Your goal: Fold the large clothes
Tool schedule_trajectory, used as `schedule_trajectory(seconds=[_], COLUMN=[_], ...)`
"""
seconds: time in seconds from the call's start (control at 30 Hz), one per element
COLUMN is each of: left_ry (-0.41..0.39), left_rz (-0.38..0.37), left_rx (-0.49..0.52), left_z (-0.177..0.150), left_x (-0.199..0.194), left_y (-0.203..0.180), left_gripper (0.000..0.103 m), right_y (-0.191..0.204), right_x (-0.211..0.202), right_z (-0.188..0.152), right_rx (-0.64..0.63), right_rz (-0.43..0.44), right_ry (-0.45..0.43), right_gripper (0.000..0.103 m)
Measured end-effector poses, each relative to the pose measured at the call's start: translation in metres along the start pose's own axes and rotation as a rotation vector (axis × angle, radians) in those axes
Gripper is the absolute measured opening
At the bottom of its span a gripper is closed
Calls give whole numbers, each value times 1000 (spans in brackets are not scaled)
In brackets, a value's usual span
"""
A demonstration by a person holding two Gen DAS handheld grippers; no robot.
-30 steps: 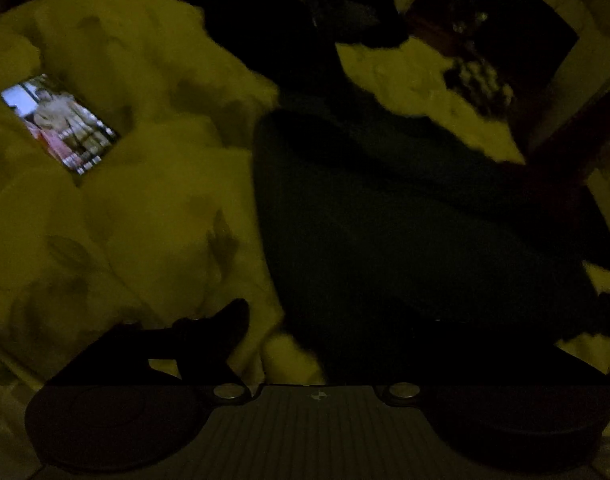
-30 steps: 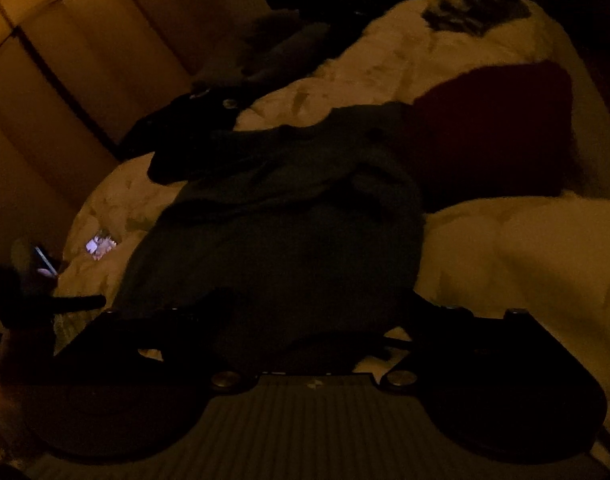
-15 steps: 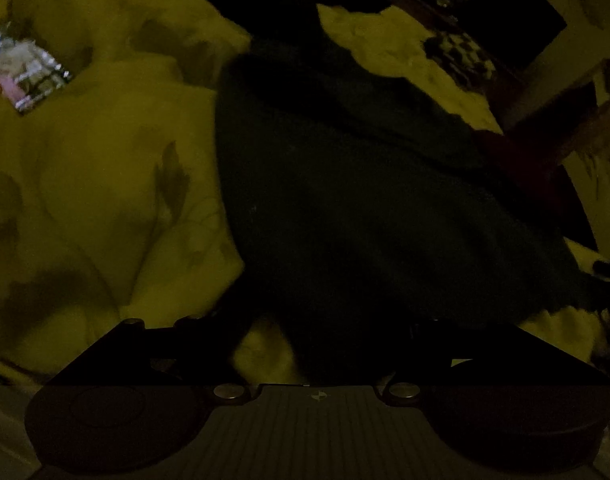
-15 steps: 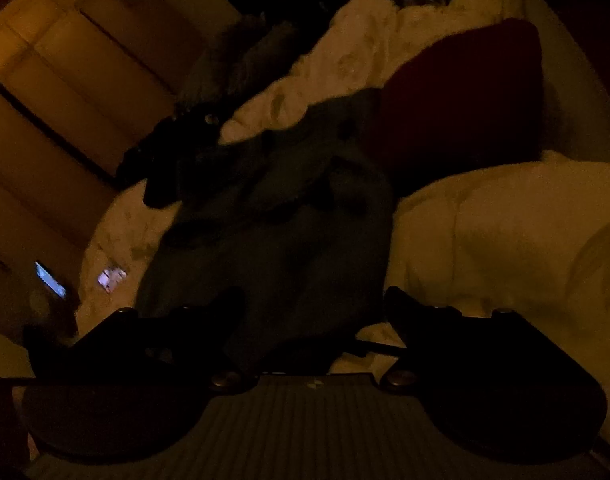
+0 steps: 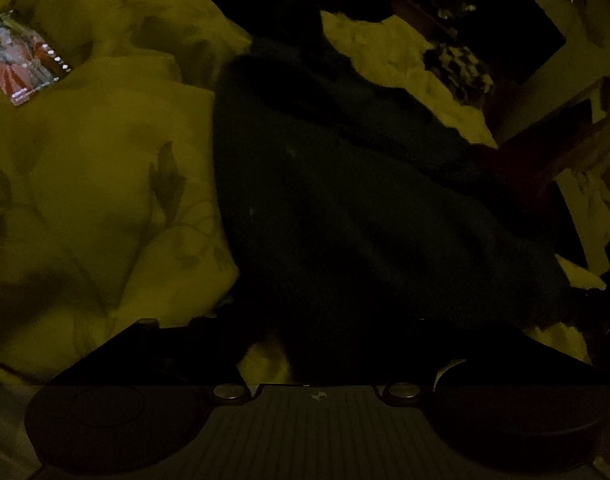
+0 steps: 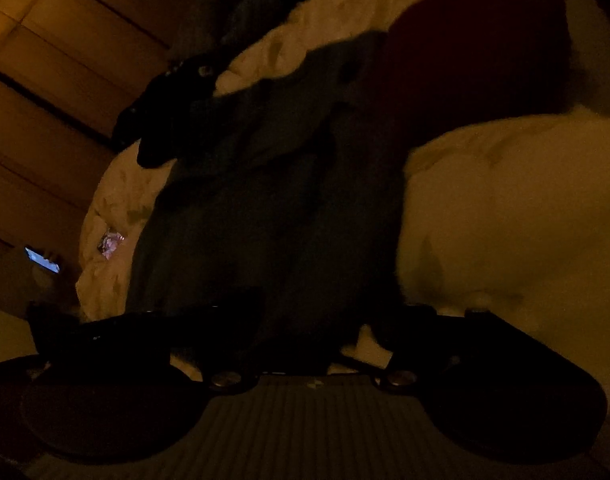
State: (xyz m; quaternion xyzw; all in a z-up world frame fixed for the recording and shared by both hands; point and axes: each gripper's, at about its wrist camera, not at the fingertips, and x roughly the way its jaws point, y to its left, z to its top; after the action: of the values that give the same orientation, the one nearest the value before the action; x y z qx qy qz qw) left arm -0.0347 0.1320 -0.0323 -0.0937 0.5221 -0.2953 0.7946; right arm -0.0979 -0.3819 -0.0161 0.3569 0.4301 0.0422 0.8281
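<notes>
A large dark blue-green garment point(image 5: 345, 200) lies spread on a pale leaf-print quilt point(image 5: 105, 184). My left gripper point(image 5: 317, 336) sits at the garment's near left corner. Its left finger stands far out to the side; its right finger is lost against the dark cloth. In the right wrist view the same garment point(image 6: 265, 200) runs away from me up the bed. My right gripper point(image 6: 317, 320) is at its near hem. The jaws are closing with the hem between them, and I see no firm pinch in this dim light.
A lit phone point(image 5: 23, 60) lies on the quilt left of the garment. A dark red pillow point(image 6: 477, 40) is beyond its far right side and a black item point(image 6: 165, 92) at its far left. Wooden wardrobe doors point(image 6: 45, 60) stand left of the bed.
My right gripper's jaws have narrowed around the hem, and that hand has sunk closer and rolled. The left view has turned, so the phone slid to its upper left.
</notes>
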Motion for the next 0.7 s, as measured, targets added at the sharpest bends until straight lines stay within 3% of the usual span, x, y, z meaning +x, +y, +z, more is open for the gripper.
schedule_trajectory(seconds=[0.17,0.27,0.47,0.6,0.7], left_ry=[-5,-9,-48,-79,-102], left_rz=[-7,-1,8,-9,-44], left_rx=[32,48,24,-1,-22], left_z=[0,0,6,18,30], left_x=[1,2,-4,-9,-15], left_y=[-4,-7,-12,-14,-12], left_gripper=[98,93,71,64,61], right_y=[3,0,6,12,9], right_x=[-4,-4,-8,-10,-9], right_z=[-1,-2,-2,10,26], right_rx=[29,21,-16,-54,-19], right_rz=[100,103,133,162,240], right_ry=[-1,5,-39,-86,-108], right_gripper=[27,20,15,13,12])
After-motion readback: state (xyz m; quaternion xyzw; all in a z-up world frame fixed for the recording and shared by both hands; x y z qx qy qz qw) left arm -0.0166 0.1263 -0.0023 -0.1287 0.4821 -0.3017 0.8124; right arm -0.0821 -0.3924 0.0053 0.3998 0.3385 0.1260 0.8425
